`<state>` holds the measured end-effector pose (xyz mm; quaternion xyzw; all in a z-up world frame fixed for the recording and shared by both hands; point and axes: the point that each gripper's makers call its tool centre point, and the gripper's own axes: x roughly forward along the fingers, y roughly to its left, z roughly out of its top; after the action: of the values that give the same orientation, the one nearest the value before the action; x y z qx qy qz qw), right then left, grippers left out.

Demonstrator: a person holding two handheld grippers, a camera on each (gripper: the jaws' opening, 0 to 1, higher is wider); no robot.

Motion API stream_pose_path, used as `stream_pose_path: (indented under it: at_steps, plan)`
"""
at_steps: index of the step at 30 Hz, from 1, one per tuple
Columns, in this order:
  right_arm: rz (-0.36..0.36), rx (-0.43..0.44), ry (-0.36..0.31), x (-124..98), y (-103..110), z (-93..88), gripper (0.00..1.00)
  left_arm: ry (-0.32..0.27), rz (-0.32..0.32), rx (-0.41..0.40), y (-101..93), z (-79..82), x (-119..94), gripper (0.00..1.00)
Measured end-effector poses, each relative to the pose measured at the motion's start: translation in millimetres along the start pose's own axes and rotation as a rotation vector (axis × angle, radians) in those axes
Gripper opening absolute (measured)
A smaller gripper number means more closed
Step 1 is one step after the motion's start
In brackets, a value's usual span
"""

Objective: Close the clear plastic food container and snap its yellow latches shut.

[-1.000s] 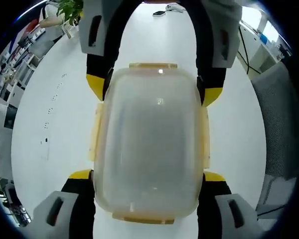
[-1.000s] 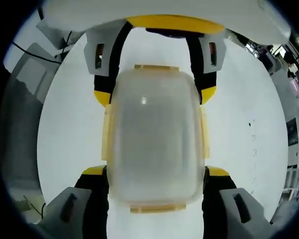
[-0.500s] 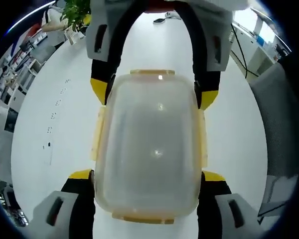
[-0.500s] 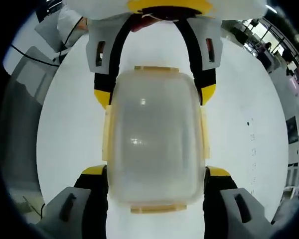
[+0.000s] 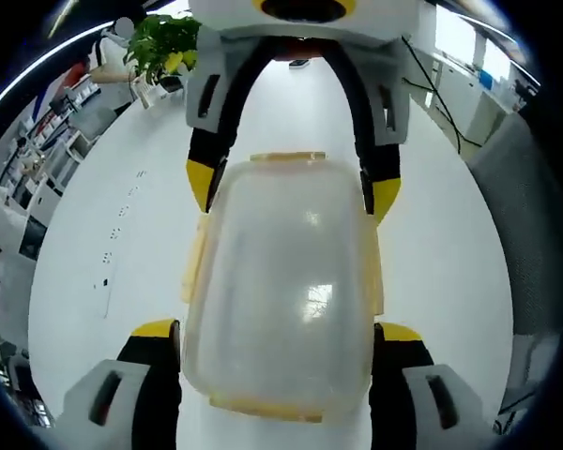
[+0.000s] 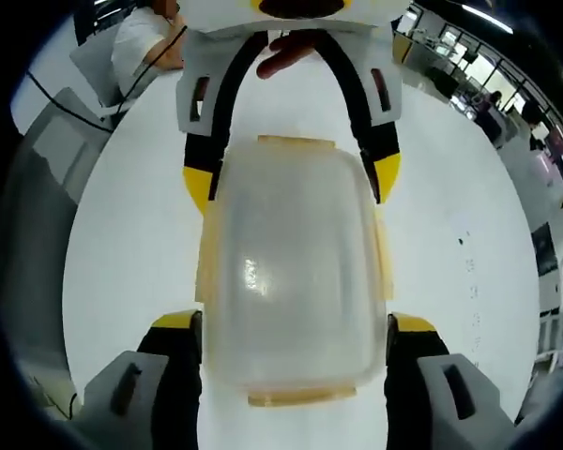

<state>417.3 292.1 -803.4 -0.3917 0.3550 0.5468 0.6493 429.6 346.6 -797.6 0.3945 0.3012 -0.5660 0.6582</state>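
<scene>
A clear plastic food container (image 5: 281, 286) with its lid on sits on a white desk (image 5: 103, 272), bracketed from both ends by two hand-held tools. In the left gripper view, the left tool (image 5: 277, 342) straddles the near end, its yellow-tipped jaws spread wide and lying against the container's two long sides, while the right tool (image 5: 291, 192) reaches in from the far end (its jaws likewise parted around the container's corners). The right gripper view mirrors this: the right tool (image 6: 296, 337) brackets the near end and the left tool (image 6: 291, 183) the far one, with a person's hand (image 6: 286, 56) visible behind it. Pale yellow latches (image 5: 195, 267) line the container's sides and ends. A potted plant (image 5: 164, 47) stands at the far edge of the desk, office shelving beyond.
</scene>
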Motion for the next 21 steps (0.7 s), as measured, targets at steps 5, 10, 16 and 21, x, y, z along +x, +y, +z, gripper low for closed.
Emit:
stream_pose_path:
  at_steps: [5,10,16,21]
  plan:
    - [-0.072,0.067,-0.112,1.1,0.3,2.5,0.85,-0.123,0.087,-0.113,0.3,4.0,-3.7,0.81]
    - [-0.154,0.126,-0.260,-4.1,1.1,11.1,0.86,-0.254,0.145,-0.203,-0.4,4.4,-8.3,0.85]
    - [-0.201,0.229,-0.325,-11.7,-2.3,4.1,0.89,-0.332,0.216,-0.296,1.4,3.9,-16.3,0.84]
    - [-0.236,0.317,-0.393,-17.5,-4.9,0.9,0.92,-0.401,0.266,-0.353,6.2,8.2,-23.4,0.86]
